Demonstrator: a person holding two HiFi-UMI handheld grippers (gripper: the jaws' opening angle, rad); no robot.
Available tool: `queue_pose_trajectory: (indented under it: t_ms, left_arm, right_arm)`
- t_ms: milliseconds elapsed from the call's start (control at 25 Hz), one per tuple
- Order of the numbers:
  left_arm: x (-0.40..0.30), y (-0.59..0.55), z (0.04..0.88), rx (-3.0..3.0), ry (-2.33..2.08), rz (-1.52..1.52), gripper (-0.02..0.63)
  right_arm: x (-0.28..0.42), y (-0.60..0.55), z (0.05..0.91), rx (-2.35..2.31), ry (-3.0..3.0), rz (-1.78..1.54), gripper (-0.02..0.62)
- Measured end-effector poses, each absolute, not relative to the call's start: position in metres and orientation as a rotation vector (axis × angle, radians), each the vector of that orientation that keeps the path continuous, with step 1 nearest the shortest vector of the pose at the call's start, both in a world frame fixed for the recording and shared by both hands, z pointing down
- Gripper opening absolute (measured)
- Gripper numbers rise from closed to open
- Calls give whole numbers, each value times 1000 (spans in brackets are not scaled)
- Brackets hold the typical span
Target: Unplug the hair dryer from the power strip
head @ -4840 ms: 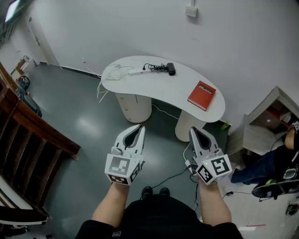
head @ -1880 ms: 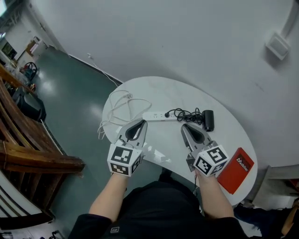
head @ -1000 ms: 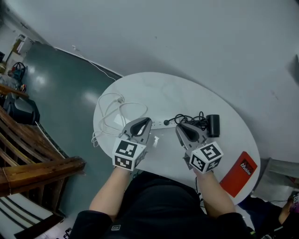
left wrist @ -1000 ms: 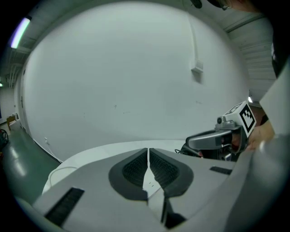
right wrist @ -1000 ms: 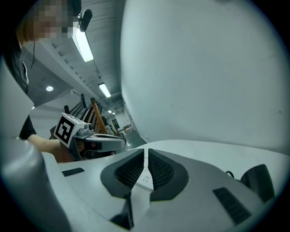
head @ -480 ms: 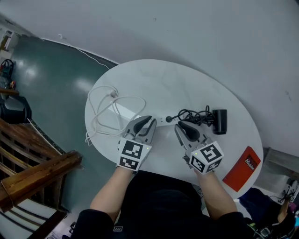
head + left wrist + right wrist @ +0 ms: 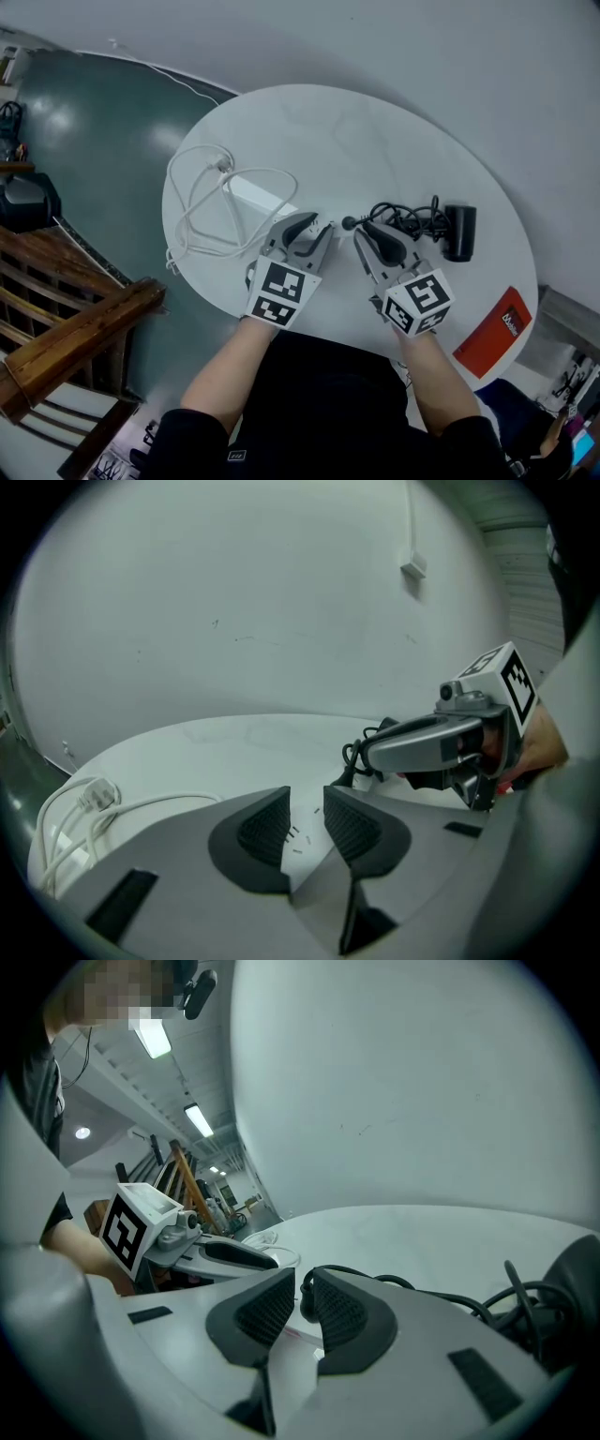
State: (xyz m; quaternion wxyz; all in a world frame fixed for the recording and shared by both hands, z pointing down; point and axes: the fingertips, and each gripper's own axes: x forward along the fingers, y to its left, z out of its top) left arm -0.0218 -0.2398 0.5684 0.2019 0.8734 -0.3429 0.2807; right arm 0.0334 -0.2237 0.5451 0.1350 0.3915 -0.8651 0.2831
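Plug of hair dryer seated in power strip on round white table. Left gripper just spread wide, astride power strip, pads clear. Right gripper pinched nearly closed, tips at plug.

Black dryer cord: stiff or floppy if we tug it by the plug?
Likely floppy: the black cord lies in loose tangled loops. Tugging probably drags slack first, then the small hair dryer, which looks light and sits free on the smooth table.
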Motion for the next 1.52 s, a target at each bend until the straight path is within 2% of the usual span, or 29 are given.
queue_pose_trajectory:
  t_ms: [800,880,920,1520]
  left_arm:
    - [-22,-234,596,2402,-949,1023,121]
    - [-22,-234,596,2399,-951,1025,121]
    - [-22,-234,596,2398,-950,1026,121]
    - [-20,-235,597,2424,-954,991,118]
  right_arm:
    - [31,-225,551,1134,-2472,770,72]
    - [35,-225,557,1148,-2446,810,135]
    - [36,-225,560,1152,-2441,831,140]
    - [12,-237,578,1150,-2397,668,144]
